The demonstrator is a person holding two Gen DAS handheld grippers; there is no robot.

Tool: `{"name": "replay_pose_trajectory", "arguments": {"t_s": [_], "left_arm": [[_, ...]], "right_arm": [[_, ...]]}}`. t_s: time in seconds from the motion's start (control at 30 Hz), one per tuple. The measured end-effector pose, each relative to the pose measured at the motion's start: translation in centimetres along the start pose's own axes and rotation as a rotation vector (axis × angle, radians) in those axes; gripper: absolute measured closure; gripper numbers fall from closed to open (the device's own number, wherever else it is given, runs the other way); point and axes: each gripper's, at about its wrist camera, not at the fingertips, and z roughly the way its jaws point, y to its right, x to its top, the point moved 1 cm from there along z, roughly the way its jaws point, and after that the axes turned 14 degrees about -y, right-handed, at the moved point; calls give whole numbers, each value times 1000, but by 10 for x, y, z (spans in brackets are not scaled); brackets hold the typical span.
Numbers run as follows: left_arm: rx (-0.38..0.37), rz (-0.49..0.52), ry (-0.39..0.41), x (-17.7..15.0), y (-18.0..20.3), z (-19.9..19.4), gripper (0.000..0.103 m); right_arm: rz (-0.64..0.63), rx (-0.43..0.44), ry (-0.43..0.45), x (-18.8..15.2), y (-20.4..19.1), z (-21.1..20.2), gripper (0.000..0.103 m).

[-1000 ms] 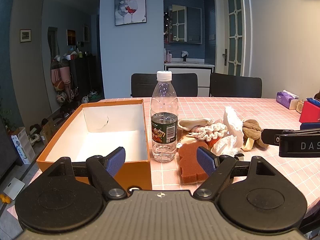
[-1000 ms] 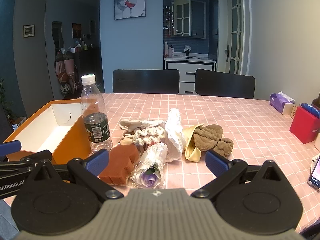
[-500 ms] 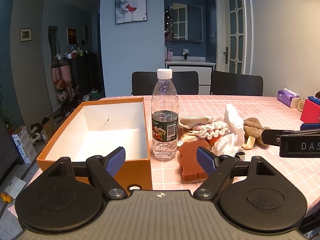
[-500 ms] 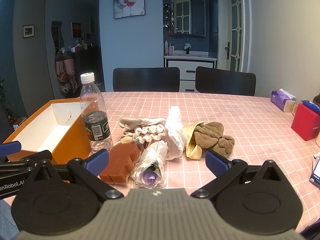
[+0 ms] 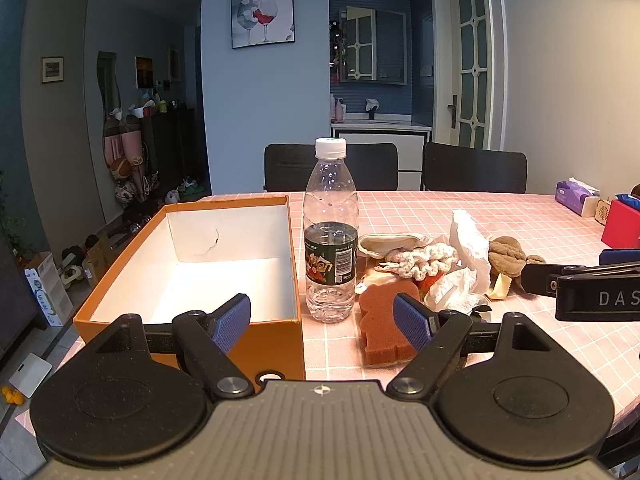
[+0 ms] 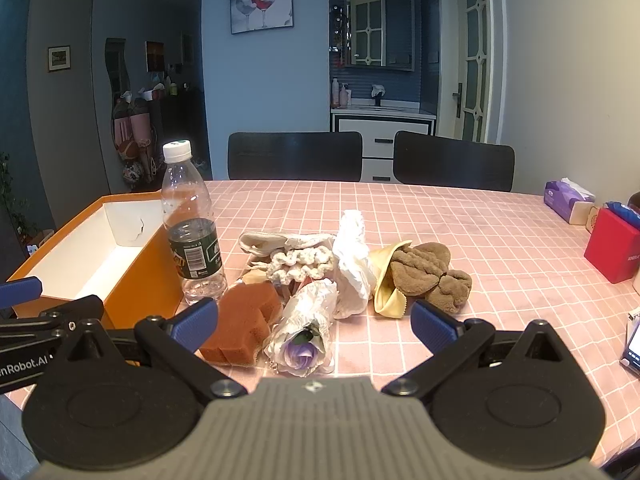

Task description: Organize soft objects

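Pink table [image 6: 460, 224], soft pile [image 6: 320, 268] — grippers [image 6: 314, 322] agape

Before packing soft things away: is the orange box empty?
Empty as far as shown: the orange box is open, only its bare white floor visible; near corner hidden.

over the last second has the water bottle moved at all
No. The water bottle stands at the same spot beside the orange box corner; only the cameras drifted slightly.
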Motion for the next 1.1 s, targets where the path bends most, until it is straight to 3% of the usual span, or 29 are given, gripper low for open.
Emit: {"name": "replay_pose_trajectory", "arguments": {"t_s": [0.23,0.37,0.53,0.6,0.63,0.87,1.1], "left_arm": [[-30,1,-9,-3,-3,1,10],[-71,18,-14,-3,1,8,26],[-162,21,-61,1,10,24,31],[-189,37,-77,3,18,32,31],[-192,45,-84,4,22,37,31],[-146,111,-165,9,40,74,32],[-100,134,-182,13,43,87,30]], "right_arm": [[1,59,16,-3,9,5,2],[-14,124,61,-8,20,12,2],[22,144,-6,-6,33,37,3],[32,151,-41,-6,35,50,10],[36,157,-57,-6,36,57,15],[107,198,-178,1,35,112,16],[132,229,-247,3,32,146,19]]}}
